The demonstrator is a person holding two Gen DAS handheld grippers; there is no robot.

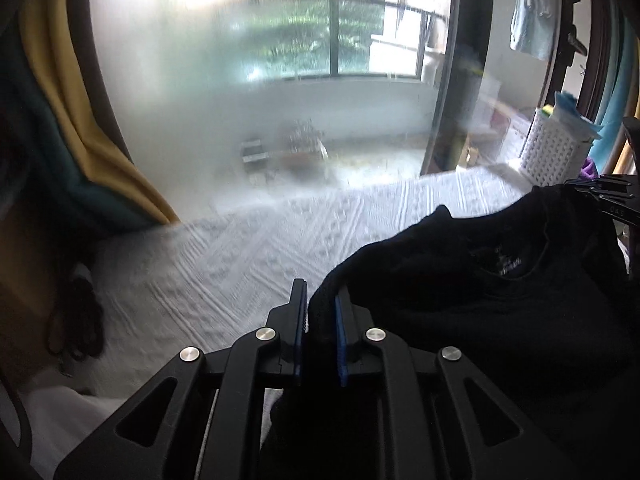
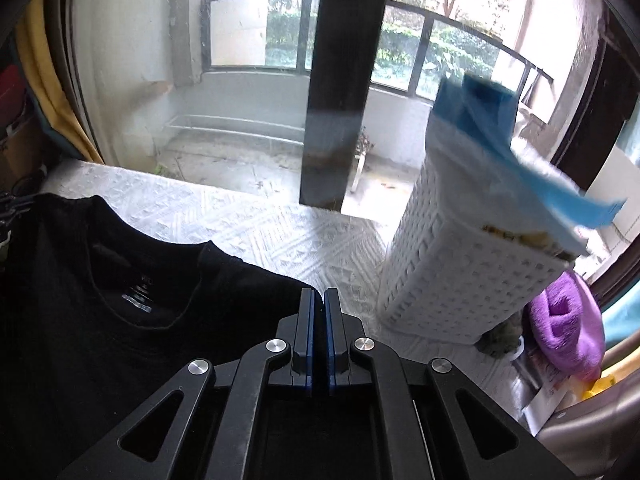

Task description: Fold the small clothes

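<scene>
black T-shirt (image 2: 120, 300): rumpled, neck label up | left hand-held gripper (image 1: 320, 300): clamped on shirt | right hand-held gripper (image 2: 319, 300): clamped on shirt

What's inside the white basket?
Blue cloth and something white spill over the top of the basket. A bit of yellow peeks at the rim. Whatever lies deeper is hidden by its walls.

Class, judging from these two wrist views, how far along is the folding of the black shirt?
Done: the black shirt is out on the white bedspread. In hand: the left gripper and right gripper each pinch a shoulder edge, collar label showing. Left: no fold is visible yet; the folding remains.
</scene>
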